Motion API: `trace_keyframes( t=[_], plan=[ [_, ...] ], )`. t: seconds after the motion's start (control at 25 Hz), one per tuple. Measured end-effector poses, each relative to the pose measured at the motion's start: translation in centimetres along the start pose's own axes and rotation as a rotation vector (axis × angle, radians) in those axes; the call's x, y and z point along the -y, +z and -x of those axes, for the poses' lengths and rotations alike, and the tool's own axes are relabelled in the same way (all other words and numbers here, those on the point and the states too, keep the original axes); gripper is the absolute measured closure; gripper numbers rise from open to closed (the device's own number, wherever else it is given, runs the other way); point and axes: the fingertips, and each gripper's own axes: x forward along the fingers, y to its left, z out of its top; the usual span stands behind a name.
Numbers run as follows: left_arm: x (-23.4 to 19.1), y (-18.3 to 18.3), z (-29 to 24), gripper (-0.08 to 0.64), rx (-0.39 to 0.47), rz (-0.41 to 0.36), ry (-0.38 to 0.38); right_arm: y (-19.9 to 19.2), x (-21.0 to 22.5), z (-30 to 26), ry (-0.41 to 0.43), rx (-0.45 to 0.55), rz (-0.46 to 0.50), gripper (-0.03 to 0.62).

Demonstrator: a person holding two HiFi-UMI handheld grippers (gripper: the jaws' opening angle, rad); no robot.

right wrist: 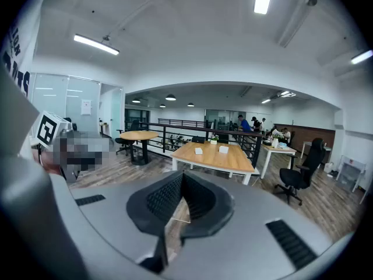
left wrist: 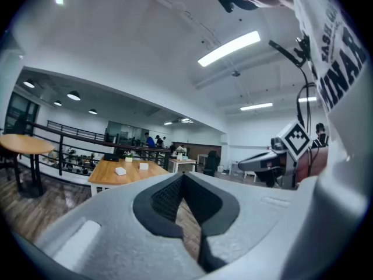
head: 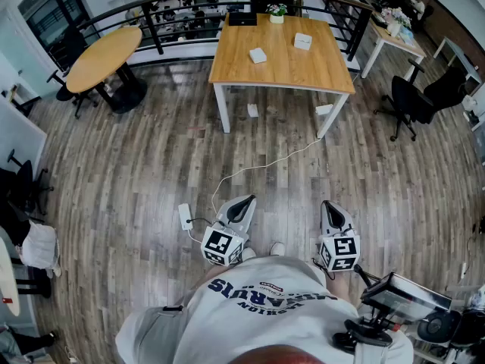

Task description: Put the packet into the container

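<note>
Both claws are pressed together, empty: your left gripper (head: 244,202) and right gripper (head: 329,206) hang well short of the wooden table (head: 288,73), whose top holds the white packet (head: 258,54) and container (head: 302,41).

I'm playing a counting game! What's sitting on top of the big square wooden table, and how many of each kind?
White boxes: 2
Potted plant: 1
Black flat thing: 1
Total: 4
</note>
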Motion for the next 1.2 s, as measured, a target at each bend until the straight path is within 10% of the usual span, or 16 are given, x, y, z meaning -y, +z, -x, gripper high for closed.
trace_keyframes(
  t=[0.52, 0.8, 1.2],
  plan=[
    [5.7, 2.7, -5.1, 0.56, 0.031, -0.024, 0.009, 0.7, 5.3, -1.2, 0.125, 0.074, 0.007, 0.584],
    [6.8, 2.3, -6.5, 0.56, 0.054, 0.038, 0.152, -2.1, 8.7, -3.7, 0.173, 0.06, 0.086, 0.583],
    [7.9, 1.0, -10.6, 0.56, -0.059, -0.012, 0.113, -6.4, 12.8, -5.7, 0.166, -0.049, -0.045, 0.583]
  ],
)
